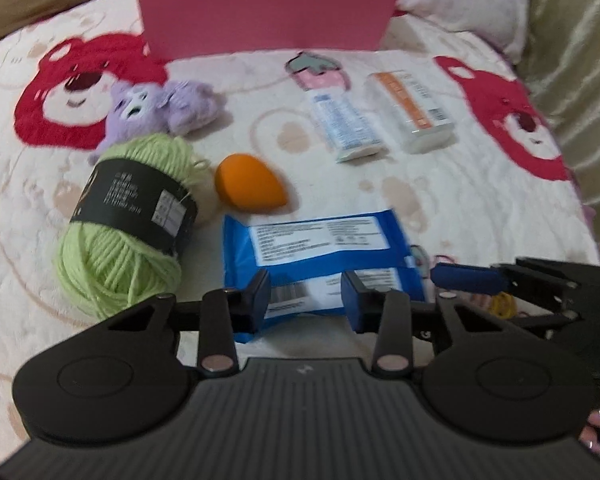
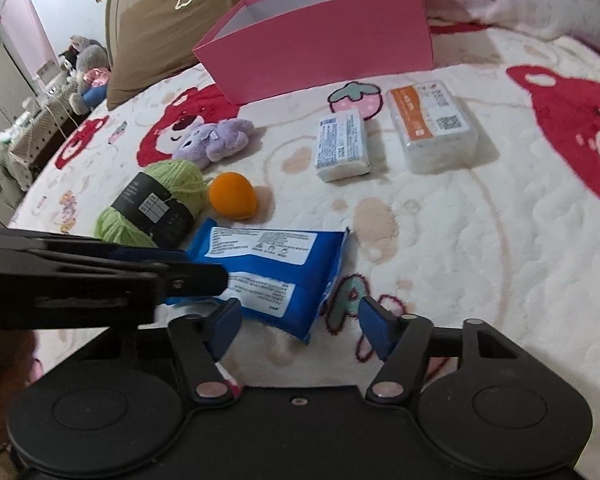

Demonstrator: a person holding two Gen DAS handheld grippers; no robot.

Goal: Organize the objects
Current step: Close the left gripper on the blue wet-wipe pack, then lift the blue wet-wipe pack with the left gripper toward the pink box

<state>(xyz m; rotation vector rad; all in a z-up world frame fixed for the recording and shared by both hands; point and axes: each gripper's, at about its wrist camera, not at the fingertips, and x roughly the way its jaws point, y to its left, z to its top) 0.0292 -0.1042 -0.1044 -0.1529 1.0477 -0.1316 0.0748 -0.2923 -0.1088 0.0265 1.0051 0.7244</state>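
The blue packet (image 1: 320, 256) lies on the bedspread (image 1: 440, 208) near the yarn (image 1: 124, 220) — soft, crinkly, likely light and slippery. The left gripper (image 1: 305, 300) pinches its near edge; the right gripper (image 2: 296, 326) stands half-open around its corner, not visibly pressing.

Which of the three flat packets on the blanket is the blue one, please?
The blue packet lies nearest, between both grippers' fingers; the other two, farther off by the pink box, are white, one with an orange band.

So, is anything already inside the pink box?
Cannot tell: the pink box shows only bare inner walls, its floor is hidden, while the yarn and other items lie on the blanket.
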